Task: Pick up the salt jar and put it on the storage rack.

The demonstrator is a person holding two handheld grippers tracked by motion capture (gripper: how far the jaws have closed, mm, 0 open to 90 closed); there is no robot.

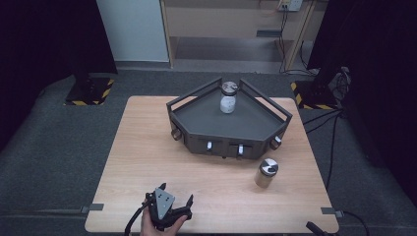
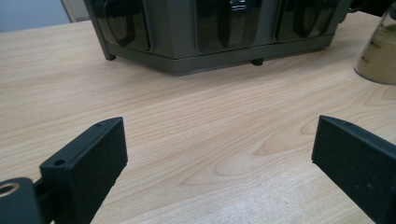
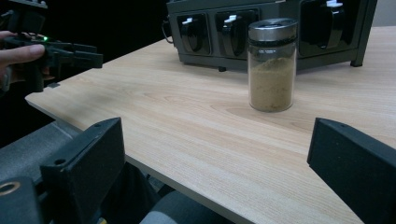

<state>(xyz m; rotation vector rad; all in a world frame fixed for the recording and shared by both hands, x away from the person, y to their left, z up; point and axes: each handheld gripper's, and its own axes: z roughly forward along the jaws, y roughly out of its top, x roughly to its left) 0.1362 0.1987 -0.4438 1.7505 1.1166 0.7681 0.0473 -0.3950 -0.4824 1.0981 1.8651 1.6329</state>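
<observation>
Both grippers gape empty; brown-powder jar (image 3: 272, 65) stands on table, white-filled jar (image 1: 227, 97) in the tray (image 1: 196, 120)

Lab or test room, staged for recording: lone wooden table (image 1: 147, 162) on grey carpet (image 1: 49, 147), black curtains (image 1: 44, 34) at both sides, hazard-striped stand bases (image 1: 91, 93), loose cables (image 1: 334, 128) across floor.

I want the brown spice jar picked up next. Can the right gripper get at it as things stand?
Probably yes. In the right gripper view the right gripper is open, its fingers wide apart, and the spice jar stands upright straight ahead with bare table between. The rack sits behind it, not in the way.
</observation>
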